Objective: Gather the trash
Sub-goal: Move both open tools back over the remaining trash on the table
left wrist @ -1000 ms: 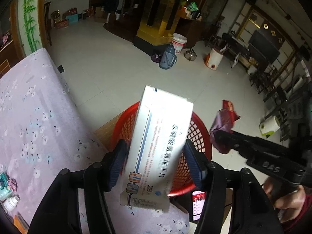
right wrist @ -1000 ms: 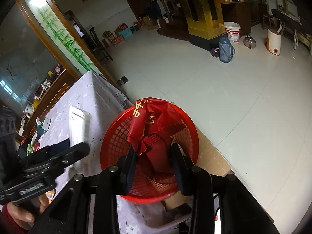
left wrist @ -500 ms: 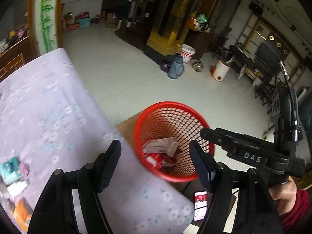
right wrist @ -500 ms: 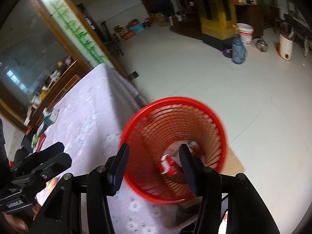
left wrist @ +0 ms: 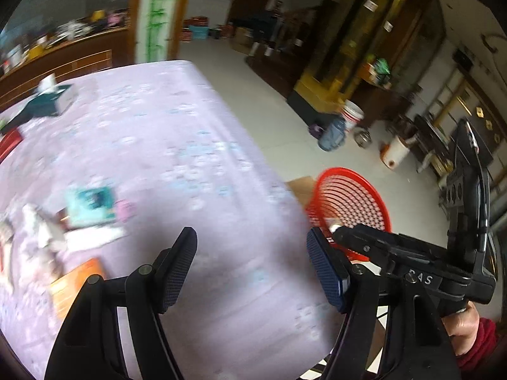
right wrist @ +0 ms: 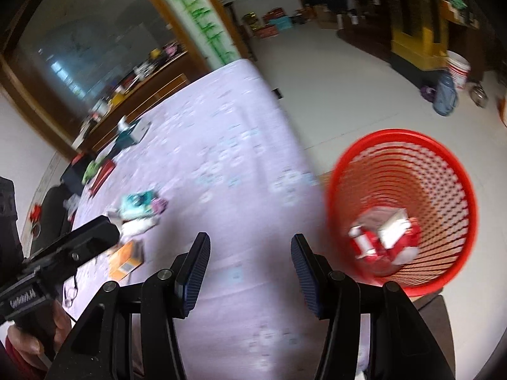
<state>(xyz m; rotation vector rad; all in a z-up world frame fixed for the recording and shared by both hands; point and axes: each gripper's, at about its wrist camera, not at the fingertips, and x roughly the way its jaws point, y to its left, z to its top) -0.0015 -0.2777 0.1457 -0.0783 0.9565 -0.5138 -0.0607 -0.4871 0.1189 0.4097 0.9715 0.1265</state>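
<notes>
My left gripper (left wrist: 252, 253) is open and empty above the lilac flowered tablecloth (left wrist: 177, 145). My right gripper (right wrist: 250, 253) is also open and empty, over the cloth (right wrist: 221, 145) beside the red mesh basket (right wrist: 443, 190). The basket holds a white box (right wrist: 393, 226) and a red wrapper (right wrist: 410, 247). In the left wrist view the basket (left wrist: 345, 171) stands past the table's right edge. Loose litter lies at the left: a teal packet (left wrist: 92, 202), a white wrapper (left wrist: 95, 236) and an orange box (left wrist: 76, 285). The teal packet (right wrist: 136, 204) and orange box (right wrist: 125, 261) also show in the right wrist view. Both views are blurred.
A teal tissue box (left wrist: 50, 98) sits at the table's far side. Brown cardboard (left wrist: 301, 186) lies under the basket. On the tiled floor beyond stand a blue jug (left wrist: 332, 134) and a white bucket (left wrist: 353, 117) by a yellow-based cabinet (left wrist: 317, 88).
The left gripper let go of the white box and the right let go of the red wrapper; both now lie in the basket. Both grippers swung left over the table.
</notes>
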